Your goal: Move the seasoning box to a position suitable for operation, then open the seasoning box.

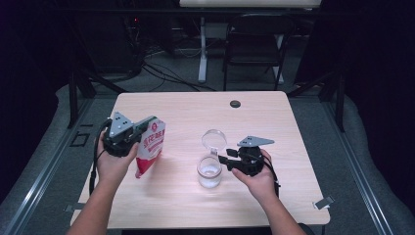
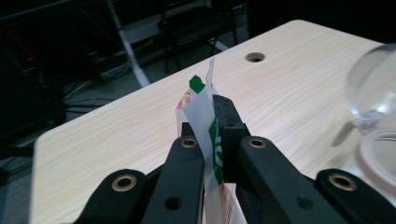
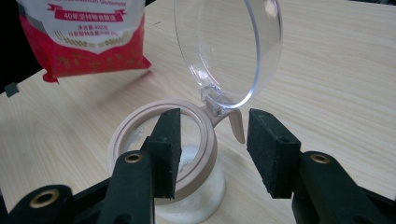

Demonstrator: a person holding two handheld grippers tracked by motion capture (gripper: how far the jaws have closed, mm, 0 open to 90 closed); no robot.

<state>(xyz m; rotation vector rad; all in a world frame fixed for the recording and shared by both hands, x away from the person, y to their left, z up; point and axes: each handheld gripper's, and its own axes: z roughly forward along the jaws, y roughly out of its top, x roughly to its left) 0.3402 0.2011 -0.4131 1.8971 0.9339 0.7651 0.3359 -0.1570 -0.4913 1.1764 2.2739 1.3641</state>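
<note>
Left gripper [image 2: 209, 140] clamps red-white pouch [image 1: 149, 147] top edge; right gripper [image 3: 214, 151] wide apart beside open-lidded glass jar [image 1: 209, 171] on desk [image 1: 254, 117].

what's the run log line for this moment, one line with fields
left gripper: shut on red-and-white bag, lifted | right gripper: open beside jar rim | clear lid: hinged open | bag not yet over jar

High overhead, two close views, shared table [image 1: 254, 112]
</note>
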